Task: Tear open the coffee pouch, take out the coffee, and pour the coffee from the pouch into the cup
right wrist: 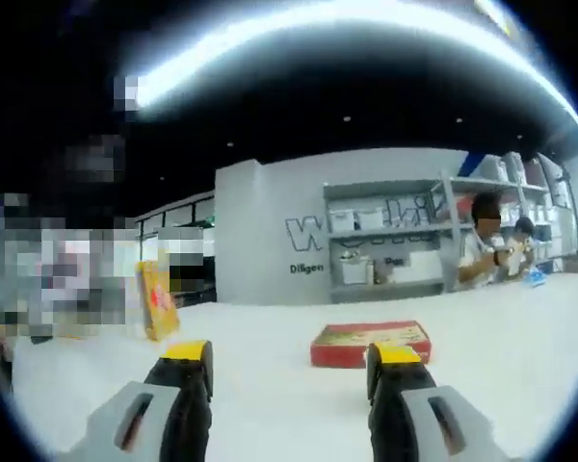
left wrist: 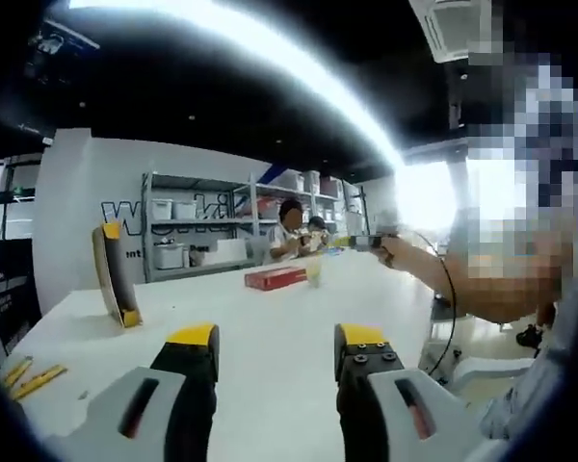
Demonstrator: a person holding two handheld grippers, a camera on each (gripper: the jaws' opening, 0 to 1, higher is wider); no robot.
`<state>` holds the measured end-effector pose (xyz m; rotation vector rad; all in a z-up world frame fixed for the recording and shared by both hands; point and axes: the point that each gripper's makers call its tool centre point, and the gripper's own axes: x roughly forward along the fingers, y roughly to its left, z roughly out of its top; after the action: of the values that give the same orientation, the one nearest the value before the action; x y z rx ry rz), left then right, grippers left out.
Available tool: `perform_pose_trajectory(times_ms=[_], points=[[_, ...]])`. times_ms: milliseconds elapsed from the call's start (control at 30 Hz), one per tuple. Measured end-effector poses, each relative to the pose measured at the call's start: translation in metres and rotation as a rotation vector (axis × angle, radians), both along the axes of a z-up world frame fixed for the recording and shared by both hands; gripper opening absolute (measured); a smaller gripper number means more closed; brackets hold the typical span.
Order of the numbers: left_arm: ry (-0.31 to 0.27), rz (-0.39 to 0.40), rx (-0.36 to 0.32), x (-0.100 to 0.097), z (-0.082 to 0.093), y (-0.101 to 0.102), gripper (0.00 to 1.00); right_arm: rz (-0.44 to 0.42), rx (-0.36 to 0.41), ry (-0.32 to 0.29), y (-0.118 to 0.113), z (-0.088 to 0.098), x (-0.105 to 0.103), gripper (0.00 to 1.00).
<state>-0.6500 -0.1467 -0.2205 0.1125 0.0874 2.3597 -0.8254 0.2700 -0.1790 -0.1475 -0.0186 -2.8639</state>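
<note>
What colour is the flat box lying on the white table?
Red; the flat rectangular box shows best in the right gripper view.

Pouch [right wrist: 157, 298] upright on table [right wrist: 520, 337], left of flat box [right wrist: 370, 344]; shelving [right wrist: 395, 236] behind.

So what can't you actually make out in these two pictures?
- Red box, right gripper view: lid print too blurred to read.
- Wall lettering, left gripper view: partly hidden by the shelves.
- Cup, left gripper view: too small and washed out to be sure of.
- Yellow pouch, right gripper view: print blurred.
</note>
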Motion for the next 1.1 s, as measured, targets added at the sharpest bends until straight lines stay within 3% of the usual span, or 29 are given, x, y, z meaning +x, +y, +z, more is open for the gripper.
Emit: perform_pose_trajectory(times_ms=[133, 267, 467, 567, 667, 867, 967, 1100], points=[[0.019, 0.017, -0.005, 0.013, 0.008, -0.004, 0.51, 0.054, 0.044, 0.005, -0.036, -0.009, 0.048, 0.65], [-0.007, 0.053, 0.03, 0.02, 0.014, -0.017, 0.48, 0.093, 0.059, 0.026, -0.067, -0.015, 0.092, 0.66], [0.046, 0.08, 0.064, 0.035, 0.036, -0.021, 0.49, 0.105, 0.046, 0.113, -0.096, -0.01, 0.156, 0.64], [0.06, 0.077, 0.065, 0.046, 0.039, -0.016, 0.5, 0.122, 0.015, 0.129, -0.102, -0.007, 0.173, 0.64], [0.066, 0.113, 0.042, 0.053, 0.034, -0.018, 0.56, 0.132, 0.034, 0.143, -0.111, -0.002, 0.192, 0.64], [0.065, 0.147, 0.063, 0.066, 0.03, -0.026, 0.56, 0.182, 0.058, 0.2, -0.137, 0.015, 0.227, 0.64], [0.06, 0.174, 0.077, 0.072, 0.027, -0.032, 0.55, 0.172, 0.141, 0.204, -0.147, 0.01, 0.239, 0.63], [0.07, 0.214, 0.059, 0.081, 0.023, -0.037, 0.55, 0.217, 0.121, 0.216, -0.158, 0.015, 0.249, 0.62]])
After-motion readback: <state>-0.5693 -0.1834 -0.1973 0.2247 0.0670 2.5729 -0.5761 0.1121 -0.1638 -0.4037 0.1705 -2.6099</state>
